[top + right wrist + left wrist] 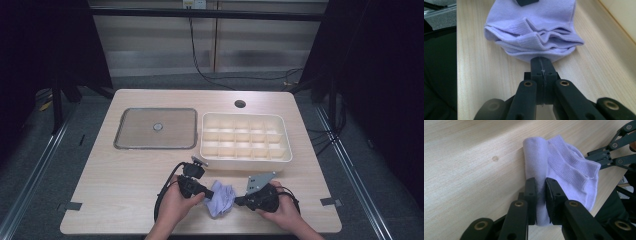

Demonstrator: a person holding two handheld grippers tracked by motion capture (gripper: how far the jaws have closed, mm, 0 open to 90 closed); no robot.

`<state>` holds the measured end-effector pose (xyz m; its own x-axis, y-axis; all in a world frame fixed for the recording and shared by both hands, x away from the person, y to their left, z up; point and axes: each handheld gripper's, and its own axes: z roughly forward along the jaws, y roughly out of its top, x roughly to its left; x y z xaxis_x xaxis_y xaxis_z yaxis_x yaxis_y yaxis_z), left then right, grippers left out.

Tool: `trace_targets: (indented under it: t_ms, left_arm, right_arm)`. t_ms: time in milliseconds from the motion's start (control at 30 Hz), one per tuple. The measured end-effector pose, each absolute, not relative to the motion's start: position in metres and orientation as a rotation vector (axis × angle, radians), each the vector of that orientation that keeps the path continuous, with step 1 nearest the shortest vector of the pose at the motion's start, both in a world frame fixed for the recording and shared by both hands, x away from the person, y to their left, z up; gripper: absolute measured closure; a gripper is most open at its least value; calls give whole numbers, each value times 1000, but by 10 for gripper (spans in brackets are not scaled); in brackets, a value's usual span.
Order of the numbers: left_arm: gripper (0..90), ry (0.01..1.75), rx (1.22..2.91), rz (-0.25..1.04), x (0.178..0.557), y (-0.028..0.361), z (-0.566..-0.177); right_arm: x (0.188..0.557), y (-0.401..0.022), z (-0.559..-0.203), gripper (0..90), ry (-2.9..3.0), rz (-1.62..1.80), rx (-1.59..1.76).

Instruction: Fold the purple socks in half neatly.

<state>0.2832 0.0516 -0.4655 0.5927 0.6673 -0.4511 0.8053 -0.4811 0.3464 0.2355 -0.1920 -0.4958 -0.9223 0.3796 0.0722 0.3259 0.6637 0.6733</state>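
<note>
The left gripper (540, 185) is seen with its jaws brought close together on a rolled fold of the lilac sock (564, 167), the cloth pinched between the two black pads. The right gripper (541, 65) is seen fully closed, its pads pressed flat against each other at the sock's (534, 32) lower edge; whether a thin edge of fabric is trapped between them cannot be told.

In the high view, the left gripper (207, 191) and the right gripper (240, 201) are held by two hands at the near edge of the wooden table (125, 185), facing each other with the sock (221, 198) between them. Just behind them, a cream divided organiser tray (245, 159) with many small compartments is set on the table, near the grippers but not touching them. To its left, well apart from the hands, a flat grey square lid (155, 128) with a small round knob is laid. A round cable hole (240, 104) is cut in the table's far side. Nothing is placed between the grippers and the sock.

The sock is a short ankle sock, pale lilac, bunched and folded upon itself, with a ribbed cuff shown in both gripper views. It is rested on the tabletop.
</note>
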Motion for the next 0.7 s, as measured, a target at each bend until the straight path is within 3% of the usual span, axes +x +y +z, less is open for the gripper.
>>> trace_targets:
  t_ms: [700]
  left_arm:
    - [832,1154,2296,-355,284,48,-458]
  right_arm:
    - [235,-192,-496,900,2792,1107,592]
